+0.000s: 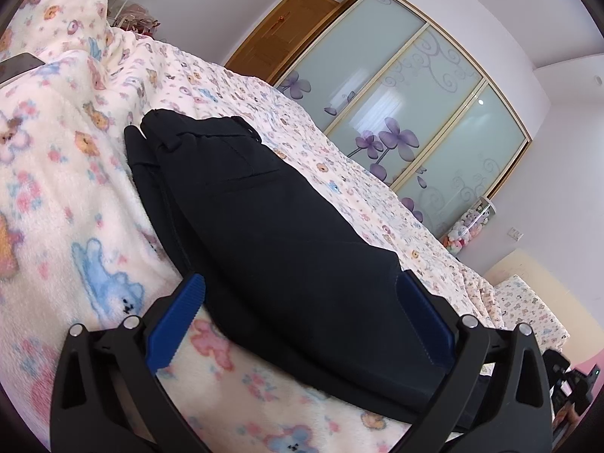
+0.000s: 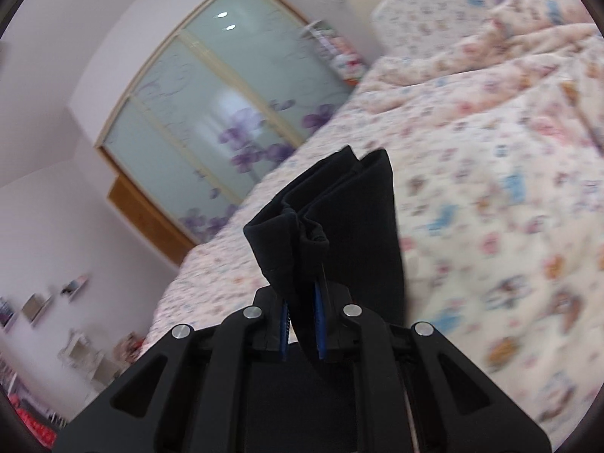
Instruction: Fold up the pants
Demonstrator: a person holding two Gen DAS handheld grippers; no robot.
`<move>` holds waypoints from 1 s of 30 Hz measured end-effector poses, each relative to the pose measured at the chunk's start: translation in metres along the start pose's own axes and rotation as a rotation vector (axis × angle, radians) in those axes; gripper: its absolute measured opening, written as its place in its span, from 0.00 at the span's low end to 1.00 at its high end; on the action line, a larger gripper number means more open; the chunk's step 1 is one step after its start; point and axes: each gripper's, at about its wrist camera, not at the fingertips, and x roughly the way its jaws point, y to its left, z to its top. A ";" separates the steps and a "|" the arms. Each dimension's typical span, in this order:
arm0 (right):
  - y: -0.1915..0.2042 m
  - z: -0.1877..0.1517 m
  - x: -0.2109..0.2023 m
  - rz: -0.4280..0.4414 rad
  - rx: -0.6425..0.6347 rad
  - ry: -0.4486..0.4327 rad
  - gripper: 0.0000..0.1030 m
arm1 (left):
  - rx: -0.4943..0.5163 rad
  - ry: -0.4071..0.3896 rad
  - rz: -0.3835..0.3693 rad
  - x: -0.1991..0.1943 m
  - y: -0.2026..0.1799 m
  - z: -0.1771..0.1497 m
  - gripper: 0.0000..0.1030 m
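Observation:
Black pants (image 1: 264, 226) lie lengthwise on a floral fleece blanket (image 1: 68, 196) on the bed, waistband and pocket at the far end. My left gripper (image 1: 302, 302) is open, its blue pads either side of the near part of the pants, low over the fabric. In the right wrist view my right gripper (image 2: 302, 317) is shut on a bunched end of the black pants (image 2: 332, 219), which stands up from the jaws above the bed.
A wardrobe with frosted sliding doors and purple flowers (image 1: 407, 113) stands beyond the bed. A wooden door (image 1: 279, 37) is beside it. A phone (image 1: 19, 66) lies on the blanket at far left. A jar of plush toys (image 1: 468, 226) stands by the wall.

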 end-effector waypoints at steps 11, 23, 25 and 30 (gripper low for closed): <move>0.087 -0.058 0.065 0.243 0.001 0.195 0.11 | 0.003 0.007 0.009 0.003 0.001 0.000 0.98; 0.169 -0.218 0.161 0.156 -0.309 0.574 0.12 | 0.006 0.016 0.019 0.005 0.001 -0.002 0.98; 0.170 -0.242 0.168 0.069 -0.433 0.637 0.13 | 0.005 0.016 0.019 0.005 0.001 -0.002 0.98; 0.182 -0.249 0.151 0.114 -0.530 0.676 0.55 | 0.006 0.016 0.020 0.005 0.001 -0.002 0.98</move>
